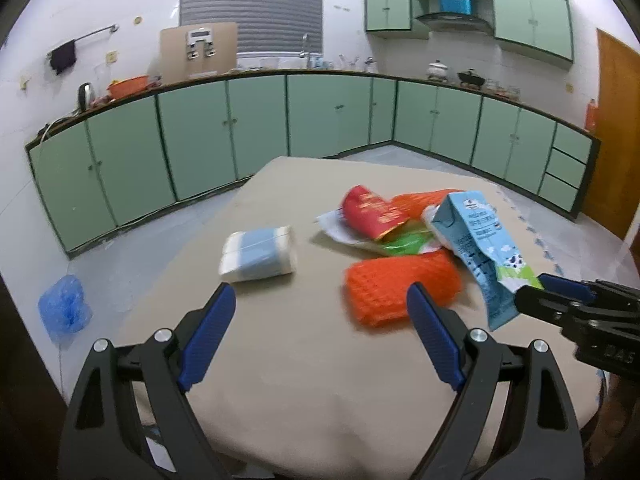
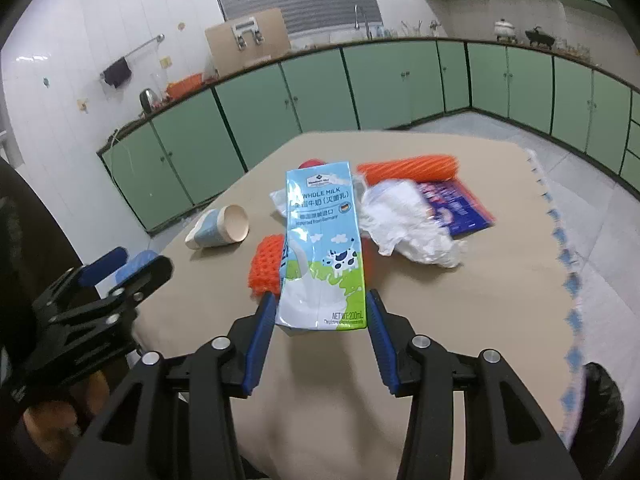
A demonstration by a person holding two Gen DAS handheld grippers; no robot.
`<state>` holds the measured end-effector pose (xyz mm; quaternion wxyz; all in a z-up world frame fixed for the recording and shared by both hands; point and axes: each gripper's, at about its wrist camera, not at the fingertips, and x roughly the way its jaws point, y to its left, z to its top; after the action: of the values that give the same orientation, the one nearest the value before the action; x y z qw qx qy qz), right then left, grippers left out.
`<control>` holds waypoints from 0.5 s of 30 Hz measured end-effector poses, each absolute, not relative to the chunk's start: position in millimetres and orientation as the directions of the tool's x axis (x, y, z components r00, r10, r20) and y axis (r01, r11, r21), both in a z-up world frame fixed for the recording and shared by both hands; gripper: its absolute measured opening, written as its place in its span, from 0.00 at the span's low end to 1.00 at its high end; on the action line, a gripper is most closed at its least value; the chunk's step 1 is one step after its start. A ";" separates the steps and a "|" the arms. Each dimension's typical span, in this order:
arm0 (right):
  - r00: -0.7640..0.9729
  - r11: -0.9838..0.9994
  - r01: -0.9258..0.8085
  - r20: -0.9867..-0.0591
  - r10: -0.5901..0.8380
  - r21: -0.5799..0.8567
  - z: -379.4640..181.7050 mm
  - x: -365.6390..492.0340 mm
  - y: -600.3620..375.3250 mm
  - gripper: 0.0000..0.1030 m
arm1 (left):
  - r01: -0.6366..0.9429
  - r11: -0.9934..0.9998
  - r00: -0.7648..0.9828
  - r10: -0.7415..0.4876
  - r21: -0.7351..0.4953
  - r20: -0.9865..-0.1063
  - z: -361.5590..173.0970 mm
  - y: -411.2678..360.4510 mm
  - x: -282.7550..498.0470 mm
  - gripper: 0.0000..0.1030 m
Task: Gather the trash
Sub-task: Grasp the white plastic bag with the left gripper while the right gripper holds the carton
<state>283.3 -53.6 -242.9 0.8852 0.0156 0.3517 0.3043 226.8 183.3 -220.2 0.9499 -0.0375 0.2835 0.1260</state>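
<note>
Blue milk carton (image 2: 320,246) sat between the right claw (image 2: 321,312) pads, pinched at its bottom end, long axis pointing away over the tabletop (image 2: 480,300) middle, lifted above the orange foam net (image 2: 264,264). Left claw (image 1: 320,312) was wide open, holding nothing, near the tabletop's near edge.

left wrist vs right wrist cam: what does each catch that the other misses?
Left wrist only: the red snack packet, the green wrapper, a blue plastic bag on the floor, and the open left gripper with nothing between its fingers.

Right wrist only: the milk carton's printed front, a crumpled white bag and a purple packet.

Both: the milk carton gripped by the right gripper, orange foam netting, the blue-and-white paper cup, the beige table.
</note>
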 end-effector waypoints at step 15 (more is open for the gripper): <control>0.618 0.834 -0.461 -0.565 0.547 0.303 -233.5 290.8 -177.2 0.44 | -0.060 0.998 0.826 0.062 0.022 -0.560 -231.9 77.7 291.1 0.82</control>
<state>290.8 -177.2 -233.5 0.8973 0.0639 0.3347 0.2807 291.1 77.7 -231.9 0.9556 0.0018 0.2930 0.0321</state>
